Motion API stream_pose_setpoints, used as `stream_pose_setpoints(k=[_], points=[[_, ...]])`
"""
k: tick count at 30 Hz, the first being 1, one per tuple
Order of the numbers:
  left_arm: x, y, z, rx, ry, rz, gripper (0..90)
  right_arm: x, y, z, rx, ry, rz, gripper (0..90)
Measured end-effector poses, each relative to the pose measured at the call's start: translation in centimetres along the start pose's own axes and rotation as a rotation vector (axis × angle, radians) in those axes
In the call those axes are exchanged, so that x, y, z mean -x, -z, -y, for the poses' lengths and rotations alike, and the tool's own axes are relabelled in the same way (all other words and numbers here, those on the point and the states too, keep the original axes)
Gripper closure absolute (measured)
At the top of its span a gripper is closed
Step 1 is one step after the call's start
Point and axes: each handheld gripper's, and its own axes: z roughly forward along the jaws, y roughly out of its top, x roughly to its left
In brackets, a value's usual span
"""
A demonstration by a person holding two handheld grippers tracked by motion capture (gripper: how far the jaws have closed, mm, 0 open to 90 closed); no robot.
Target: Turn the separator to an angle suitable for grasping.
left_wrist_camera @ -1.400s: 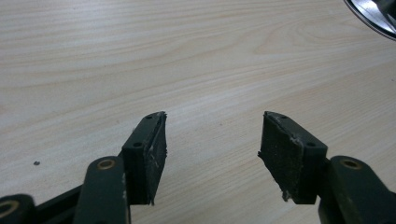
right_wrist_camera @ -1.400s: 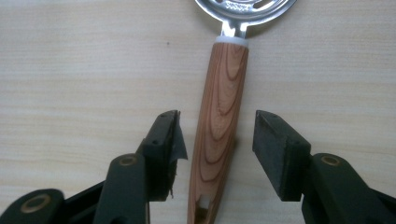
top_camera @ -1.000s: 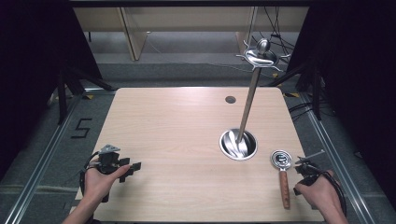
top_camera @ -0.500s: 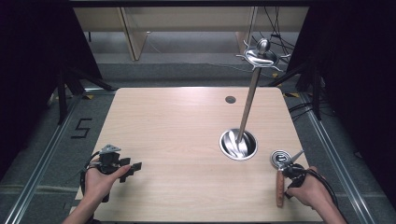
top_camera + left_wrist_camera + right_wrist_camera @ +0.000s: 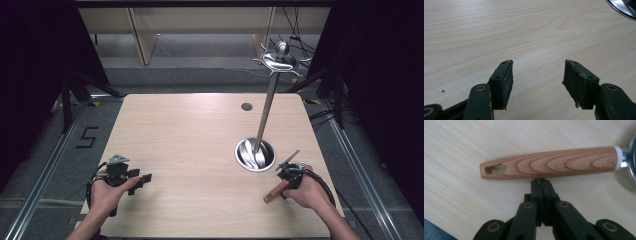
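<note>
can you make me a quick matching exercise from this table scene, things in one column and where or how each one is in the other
Things:
1. left tongs
2. right tongs
3. wooden handle
4. metal stand

States or places:
a. lies flat on the table
b. rises tilted from a round base near the table's right side
c. open, nothing between the pads
d. shut, tips at the side of the handle

Pairs: 1-c, 2-d, 3-a, 4-b
</note>
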Motion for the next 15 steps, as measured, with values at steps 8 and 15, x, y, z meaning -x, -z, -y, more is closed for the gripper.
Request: stream_pose_setpoints(k=[8, 15], points=[[0.1, -0.3, -0.1, 0.000, 0.007, -0.001, 40.0, -0.4, 0.1, -0.8, 0.104, 0.098, -0.054, 87.1], [0.2, -0.1, 0.1, 0.009, 0.009, 0.006, 40.1, 0.6, 2.3, -0.3, 0.180, 0.313, -0.030, 69.4]])
